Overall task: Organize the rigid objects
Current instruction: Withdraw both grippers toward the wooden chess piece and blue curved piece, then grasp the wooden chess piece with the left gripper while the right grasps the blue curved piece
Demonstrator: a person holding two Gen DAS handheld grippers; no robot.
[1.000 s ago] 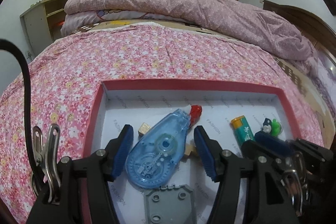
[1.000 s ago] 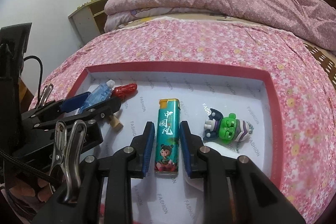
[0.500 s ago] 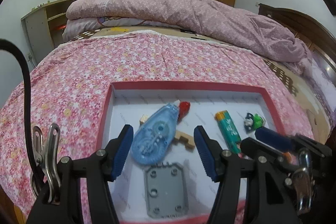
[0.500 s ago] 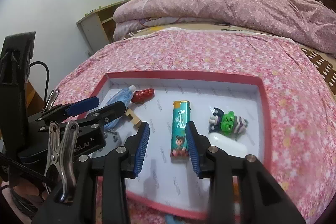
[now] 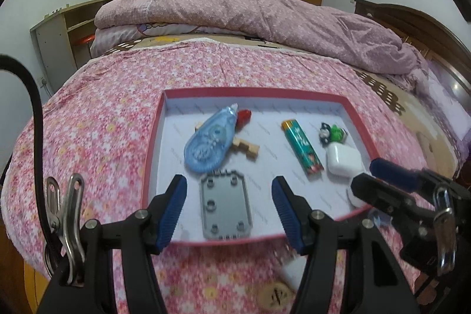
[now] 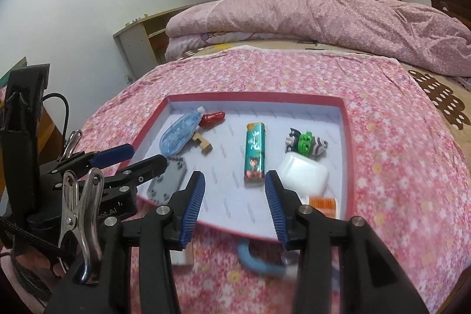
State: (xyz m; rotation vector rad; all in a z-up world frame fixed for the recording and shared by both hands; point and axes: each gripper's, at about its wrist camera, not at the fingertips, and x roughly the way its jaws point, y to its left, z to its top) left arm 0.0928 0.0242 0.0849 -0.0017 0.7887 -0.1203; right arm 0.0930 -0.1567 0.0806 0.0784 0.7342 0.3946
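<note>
A red-rimmed box (image 5: 153, 143) (image 6: 348, 155) lies on the flowered bedspread. In it lie a blue correction-tape dispenser (image 5: 209, 143) (image 6: 176, 137), a red piece (image 5: 243, 116) (image 6: 211, 118), a wooden puzzle piece (image 5: 247, 147) (image 6: 202, 144), a grey plate (image 5: 225, 203) (image 6: 167, 178), a teal lighter (image 5: 301, 147) (image 6: 255, 155), a green figure (image 5: 334, 133) (image 6: 306, 142) and a white case (image 5: 343, 159) (image 6: 303, 177). My left gripper (image 5: 229, 211) (image 6: 138, 159) is open and empty above the box's near edge. My right gripper (image 6: 234, 206) (image 5: 374, 175) is open and empty, near the lighter.
Loose items lie on the bedspread in front of the box: a wooden disc (image 5: 276, 296), a white piece (image 5: 290, 270), a blue ring (image 6: 259, 262). An orange-and-white item (image 6: 322, 203) sits in the box's near right corner. A folded quilt (image 5: 250, 11) lies at the far side.
Both grippers have opened and drawn back toward me. The left let go of the correction tape, the right let go of the lighter; both now lie in the box.
</note>
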